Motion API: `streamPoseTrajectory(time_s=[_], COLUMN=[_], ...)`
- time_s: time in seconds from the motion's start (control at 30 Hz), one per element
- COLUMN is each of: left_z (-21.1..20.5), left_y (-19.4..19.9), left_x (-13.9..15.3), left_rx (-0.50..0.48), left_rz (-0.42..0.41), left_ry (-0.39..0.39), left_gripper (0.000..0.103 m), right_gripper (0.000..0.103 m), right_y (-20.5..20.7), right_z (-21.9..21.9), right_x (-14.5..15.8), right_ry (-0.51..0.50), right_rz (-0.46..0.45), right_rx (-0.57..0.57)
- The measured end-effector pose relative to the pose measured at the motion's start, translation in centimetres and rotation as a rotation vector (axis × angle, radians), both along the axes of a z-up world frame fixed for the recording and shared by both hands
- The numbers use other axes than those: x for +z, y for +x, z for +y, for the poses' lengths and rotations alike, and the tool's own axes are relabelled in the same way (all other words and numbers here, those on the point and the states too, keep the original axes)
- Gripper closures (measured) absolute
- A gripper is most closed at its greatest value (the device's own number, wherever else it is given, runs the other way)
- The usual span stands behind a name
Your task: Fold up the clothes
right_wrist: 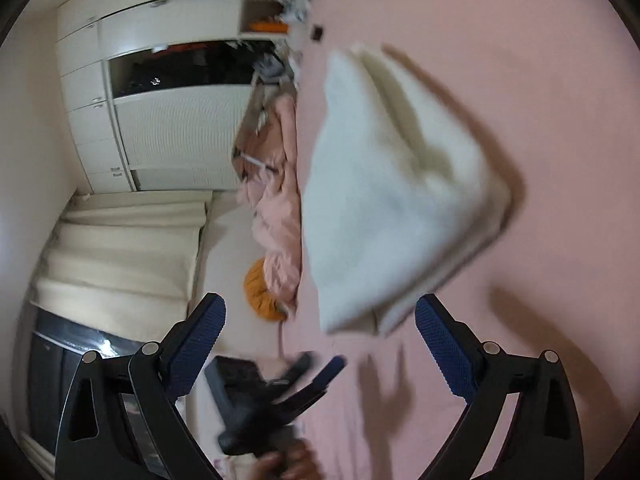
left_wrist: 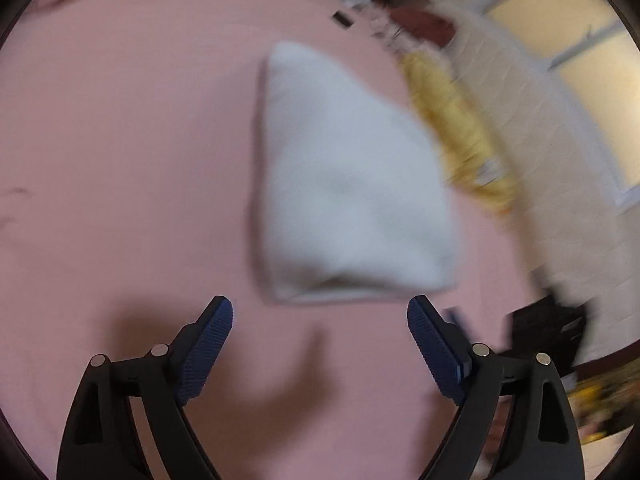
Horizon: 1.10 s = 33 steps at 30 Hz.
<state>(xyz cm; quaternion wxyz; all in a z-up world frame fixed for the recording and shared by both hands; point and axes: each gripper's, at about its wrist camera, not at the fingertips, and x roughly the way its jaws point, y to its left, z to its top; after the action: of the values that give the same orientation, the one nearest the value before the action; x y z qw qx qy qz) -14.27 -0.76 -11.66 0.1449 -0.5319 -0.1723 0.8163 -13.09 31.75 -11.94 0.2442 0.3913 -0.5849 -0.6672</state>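
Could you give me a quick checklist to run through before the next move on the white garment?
1. Left gripper open, nothing between its fingers: ok.
2. Right gripper open, nothing between its fingers: ok.
3. White garment folded into a compact stack on the pink sheet: ok.
4. Garment free of both grippers: ok.
5. Fold edges lined up: cannot tell, both views are blurred.
6. Yellow cloth apart from the stack: cannot tell; in the left wrist view their edges meet.

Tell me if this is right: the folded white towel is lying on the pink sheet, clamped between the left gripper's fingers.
Not quite. The folded white towel does lie on the pink sheet, but the left gripper is open and holds nothing; the towel lies just beyond its fingers, as the left wrist view shows.
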Motion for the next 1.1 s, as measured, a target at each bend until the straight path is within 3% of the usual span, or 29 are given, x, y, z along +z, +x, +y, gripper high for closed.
streamPoseTrajectory(time_s=[0.1, 0.2, 0.23, 0.33, 0.4, 0.47, 0.5, 0.53, 0.57, 0.63, 0.7, 0.77, 0.87, 0.9, 0.93, 1.0, 1.03, 1.07, 1.1], left_z=[2.2, 3.5, 3.8, 4.5, 4.4, 4.4, 4.4, 4.4, 4.4, 4.5, 4.6, 4.6, 4.5, 4.5, 4.6, 4.5, 4.5, 4.6, 4.6], left_y=[0.0, -0.7, -1.3, -3.3, -3.8, -3.9, -4.0, -4.0, -3.9, -3.9, -3.9, -3.9, -3.8, -3.8, -3.9, -3.8, -3.8, -3.8, -3.8], left_x=[-0.7, -0.4, -0.4, -1.0, -1.6, -1.5, -1.4, -1.4, -1.5, -1.6, -1.8, -1.8, -1.6, -1.7, -1.7, -1.7, -1.6, -1.6, -1.7], left_rx=[-0.094, -0.117, -0.124, -0.149, -0.164, -0.170, -0.173, -0.174, -0.175, -0.177, -0.178, -0.178, -0.183, -0.187, -0.191, -0.193, -0.192, -0.190, -0.186], left_rz=[0.035, 0.097, 0.100, 0.075, 0.058, 0.068, 0.074, 0.076, 0.076, 0.075, 0.074, 0.071, 0.071, 0.071, 0.070, 0.071, 0.071, 0.072, 0.071], left_ry=[-0.122, -0.191, -0.212, -0.268, -0.286, -0.290, -0.291, -0.291, -0.291, -0.292, -0.293, -0.292, -0.295, -0.298, -0.301, -0.308, -0.310, -0.310, -0.307], left_gripper=[0.020, 0.023, 0.030, 0.073, 0.073, 0.074, 0.074, 0.074, 0.074, 0.074, 0.074, 0.074, 0.074, 0.074, 0.074, 0.074, 0.074, 0.074, 0.074], right_gripper=[0.007, 0.007, 0.007, 0.007, 0.008, 0.019, 0.039, 0.083, 0.091, 0.091, 0.086, 0.063, 0.054, 0.035, 0.031, 0.034, 0.062, 0.075, 0.076], right_y=[-1.2, -3.5, -4.2, -6.5, -7.5, -8.5, -8.4, -8.3, -8.2, -8.0, -8.0, -7.5, -5.9, -5.8, -5.9, -6.3, -6.5, -6.8, -7.0], right_z=[-2.0, -3.8, -4.2, -4.6, -4.8, -5.0, -4.6, -4.2, -3.8, -3.3, -3.1, -2.3, -0.1, 0.4, 0.7, 1.1, 1.3, 1.5, 1.7], right_x=[-1.3, -2.2, -2.3, -2.0, -2.4, -2.8, -2.2, -1.6, -1.0, -0.1, -1.0, -1.4, -1.0, -0.9, -1.2, -1.5, -1.2, -1.2, -1.2], right_ry=[-0.009, -0.034, -0.019, -0.025, -0.009, 0.008, 0.042, 0.077, 0.111, 0.149, 0.147, 0.181, 0.217, 0.224, 0.188, 0.149, 0.172, 0.183, 0.192], right_rz=[-0.041, -0.077, -0.091, -0.058, -0.111, -0.165, -0.127, -0.086, -0.045, 0.000, -0.052, -0.092, -0.085, -0.094, -0.091, -0.089, -0.079, -0.073, -0.067], right_rx=[0.065, 0.083, 0.082, 0.058, 0.055, 0.053, 0.041, 0.028, 0.015, 0.001, 0.010, -0.033, -0.189, -0.222, -0.218, -0.176, -0.162, -0.155, -0.149])
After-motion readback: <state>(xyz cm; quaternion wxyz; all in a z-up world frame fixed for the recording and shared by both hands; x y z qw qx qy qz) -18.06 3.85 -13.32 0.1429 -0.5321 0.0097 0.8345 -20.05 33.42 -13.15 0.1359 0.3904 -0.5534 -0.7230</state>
